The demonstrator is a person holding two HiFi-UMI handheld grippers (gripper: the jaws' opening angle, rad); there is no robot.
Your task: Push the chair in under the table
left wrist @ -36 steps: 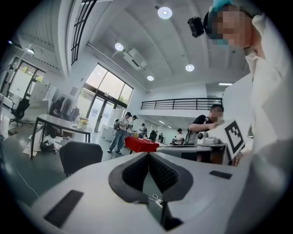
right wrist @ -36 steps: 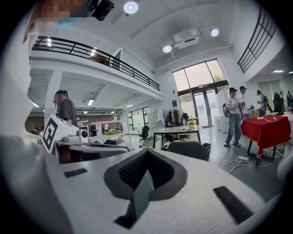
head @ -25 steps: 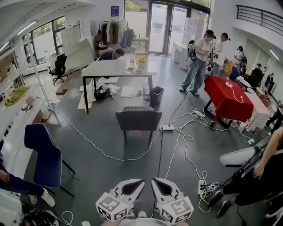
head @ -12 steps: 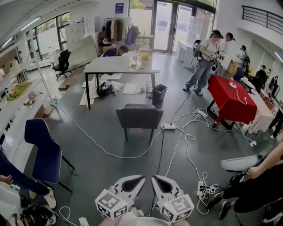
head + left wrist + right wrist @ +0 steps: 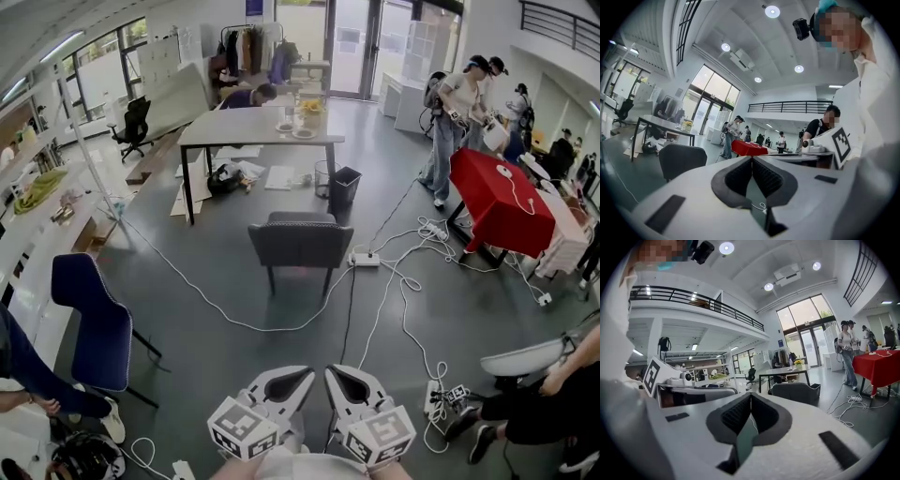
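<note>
2 chairs stand on the glossy grey floor (image 5: 225, 281) of a tall, glazed hall: a blue chair (image 5: 89, 319) at the left edge and the grey chair (image 5: 300, 242) mid-room, back to the camera, well short of the table (image 5: 253, 127) beyond it. Rightward come a black bin (image 5: 343, 186), a white power strip (image 5: 365, 259) and a red-draped table (image 5: 497, 202) (people stand behind it). Low in the head view, the left gripper (image 5: 298, 375) and right gripper (image 5: 337, 372) sit side by side, each pressed together on nothing. Against 1 second ago, grey chair and table loom slightly larger, and both grippers ride higher in frame
</note>
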